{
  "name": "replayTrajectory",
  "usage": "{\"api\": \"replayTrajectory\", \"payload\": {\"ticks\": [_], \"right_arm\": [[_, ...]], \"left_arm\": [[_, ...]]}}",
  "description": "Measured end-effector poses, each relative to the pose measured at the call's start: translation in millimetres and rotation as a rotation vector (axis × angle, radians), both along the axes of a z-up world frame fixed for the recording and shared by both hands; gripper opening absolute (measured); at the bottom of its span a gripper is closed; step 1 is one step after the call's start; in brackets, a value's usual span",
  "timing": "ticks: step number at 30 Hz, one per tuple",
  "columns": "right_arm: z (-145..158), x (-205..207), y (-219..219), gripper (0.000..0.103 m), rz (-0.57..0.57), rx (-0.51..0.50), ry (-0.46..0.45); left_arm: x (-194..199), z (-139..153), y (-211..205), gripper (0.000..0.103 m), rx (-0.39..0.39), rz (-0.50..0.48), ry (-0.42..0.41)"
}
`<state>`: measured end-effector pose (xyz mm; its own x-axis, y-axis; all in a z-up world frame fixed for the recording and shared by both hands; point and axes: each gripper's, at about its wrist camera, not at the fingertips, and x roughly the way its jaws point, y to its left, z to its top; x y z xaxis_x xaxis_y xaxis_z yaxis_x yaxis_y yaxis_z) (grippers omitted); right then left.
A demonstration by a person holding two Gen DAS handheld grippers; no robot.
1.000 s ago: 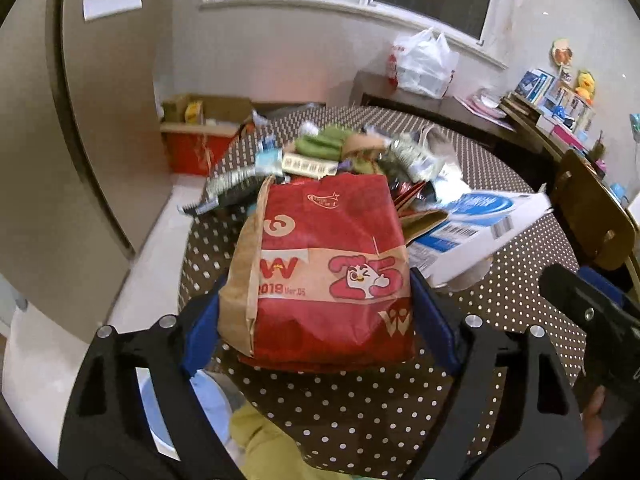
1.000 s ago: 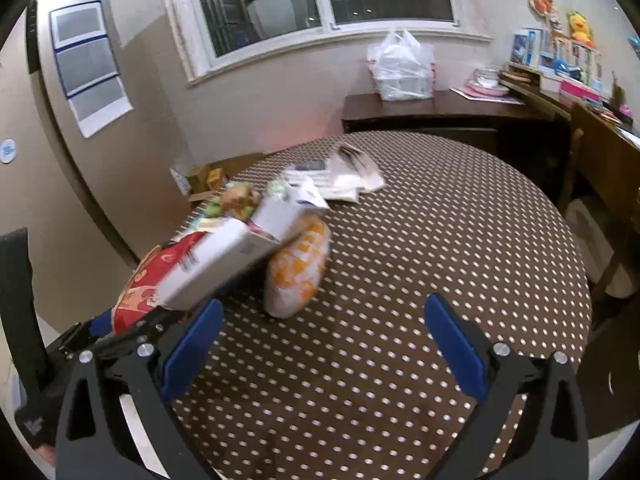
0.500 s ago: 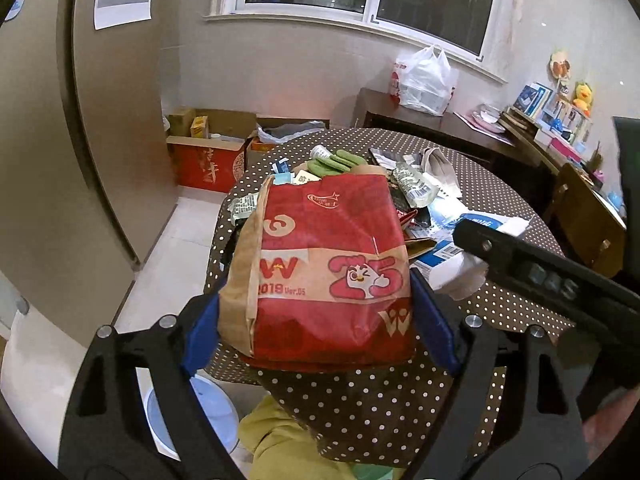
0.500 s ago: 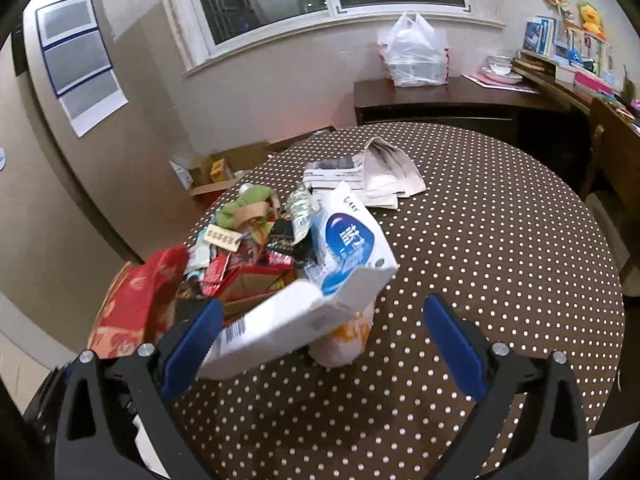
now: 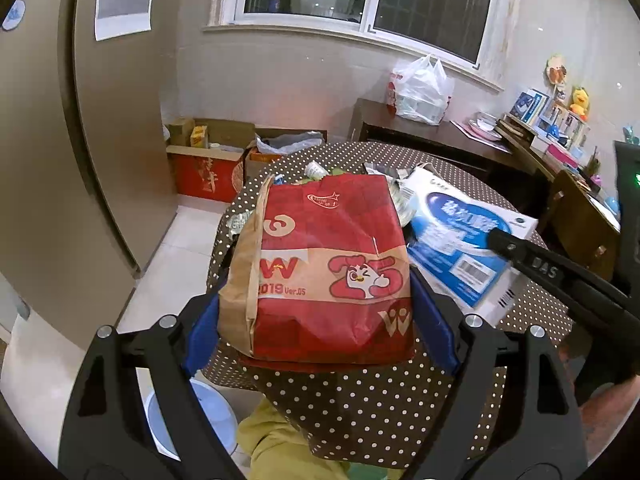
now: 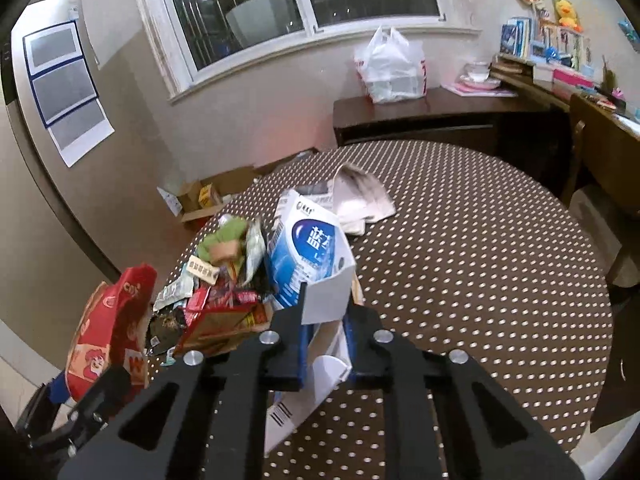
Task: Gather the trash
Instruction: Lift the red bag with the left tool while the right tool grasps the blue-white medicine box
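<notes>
Left wrist view, nearest first: the left gripper (image 5: 316, 312) stands wide, its blue pads pressed against both sides of the red paper bag (image 5: 320, 264), which it holds at the near edge of the dotted table (image 5: 380, 400). Just right of the bag lies the white-and-blue carton (image 5: 460, 240), flattened, with the right gripper (image 6: 326, 340) closing on its near flap; in the right wrist view the jaws are almost together and the thin white card sits between the pads. Beyond the carton, a heap of wrappers (image 6: 216, 288) spreads toward the far side, and folded newspapers (image 6: 360, 200) lie farther still. My worry is the carton: pinched by one loose flap, it may swing, tear or slip free when lifted, and its trailing end could drag wrappers off the edge. The bag is soft too, so a harder squeeze could crumple its mouth shut and block the drop.
</notes>
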<state>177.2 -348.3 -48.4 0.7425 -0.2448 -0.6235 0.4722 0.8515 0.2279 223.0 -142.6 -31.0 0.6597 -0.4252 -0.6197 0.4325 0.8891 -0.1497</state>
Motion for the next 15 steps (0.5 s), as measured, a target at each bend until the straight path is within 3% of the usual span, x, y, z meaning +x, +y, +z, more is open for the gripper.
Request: {"api": "replayTrajectory", "payload": {"ticks": [15], "right_arm": [[35.9, -42.6, -6.1, 0.009, -0.014, -0.065, -0.115]], "left_arm": [[-31.7, 24.1, -4.2, 0.082, -0.011, 0.0, -0.055]]}}
